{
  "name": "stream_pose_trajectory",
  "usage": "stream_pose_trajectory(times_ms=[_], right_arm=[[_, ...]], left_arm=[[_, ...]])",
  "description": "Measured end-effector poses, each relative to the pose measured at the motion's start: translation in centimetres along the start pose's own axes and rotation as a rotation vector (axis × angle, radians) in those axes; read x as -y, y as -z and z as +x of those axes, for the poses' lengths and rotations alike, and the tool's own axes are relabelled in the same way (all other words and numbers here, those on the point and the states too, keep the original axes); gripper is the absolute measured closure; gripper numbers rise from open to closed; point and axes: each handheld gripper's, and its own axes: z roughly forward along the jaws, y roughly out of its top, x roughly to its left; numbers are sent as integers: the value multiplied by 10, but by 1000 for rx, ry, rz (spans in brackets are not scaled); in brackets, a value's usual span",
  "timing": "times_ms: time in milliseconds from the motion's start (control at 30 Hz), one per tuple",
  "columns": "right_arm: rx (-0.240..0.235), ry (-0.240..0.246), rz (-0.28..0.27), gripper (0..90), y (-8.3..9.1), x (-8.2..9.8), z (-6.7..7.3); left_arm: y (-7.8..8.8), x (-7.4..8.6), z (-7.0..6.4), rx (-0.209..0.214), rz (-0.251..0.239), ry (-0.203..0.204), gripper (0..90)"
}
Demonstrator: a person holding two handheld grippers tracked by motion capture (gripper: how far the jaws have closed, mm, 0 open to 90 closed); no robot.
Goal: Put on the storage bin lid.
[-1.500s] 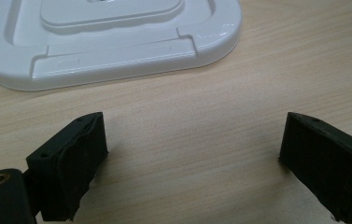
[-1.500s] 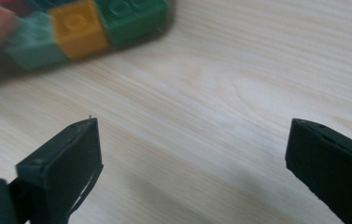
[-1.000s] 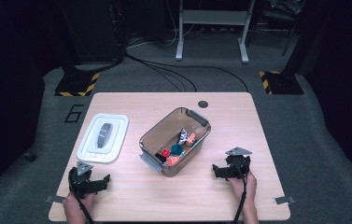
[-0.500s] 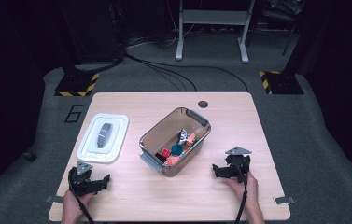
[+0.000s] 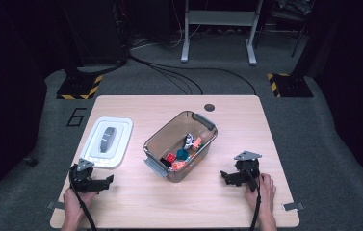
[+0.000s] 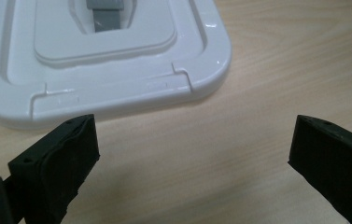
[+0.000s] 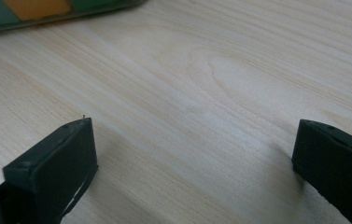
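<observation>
My left gripper (image 5: 103,181) sits low at the near left of the table (image 5: 246,115), jaws wide apart and nothing between them; they have just been opening a bit more. In the left gripper view the white lid (image 6: 117,70) lies flat on the table just beyond my jaws, not touching them, grey handle (image 6: 106,11) in its recessed centre. In the high view the lid (image 5: 103,142) lies left of the bin.

My right gripper (image 5: 228,177) is at the near right, jaws also wide apart over bare wood, holding nothing.

The clear brown bin (image 5: 156,137) stands mid-table, set diagonally, uncovered, grey latches at both ends. Inside, bunched toward its near right side: small toys (image 5: 183,155) in red, teal, orange and black-white; too small to identify singly. Rest of the bin floor is bare.
</observation>
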Motion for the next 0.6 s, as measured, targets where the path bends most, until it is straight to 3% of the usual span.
stream_pose_trajectory(times_ms=[167,333,467,533,600], right_arm=[[0,0,0,0,0,0,0],[-3,3,-1,0,-1,-1,0],[-4,7,-1,0,-1,-1,-1],[-4,7,0,0,-1,-1,-1],[-6,8,0,0,-1,-1,-1]], left_arm=[[-5,-16,6,-2,-2,-2,40],[-11,-29,15,-8,-9,22,19],[-19,-41,23,-25,-14,42,3],[-23,-46,27,-38,-9,32,3],[-28,-53,31,-48,-18,57,3]])
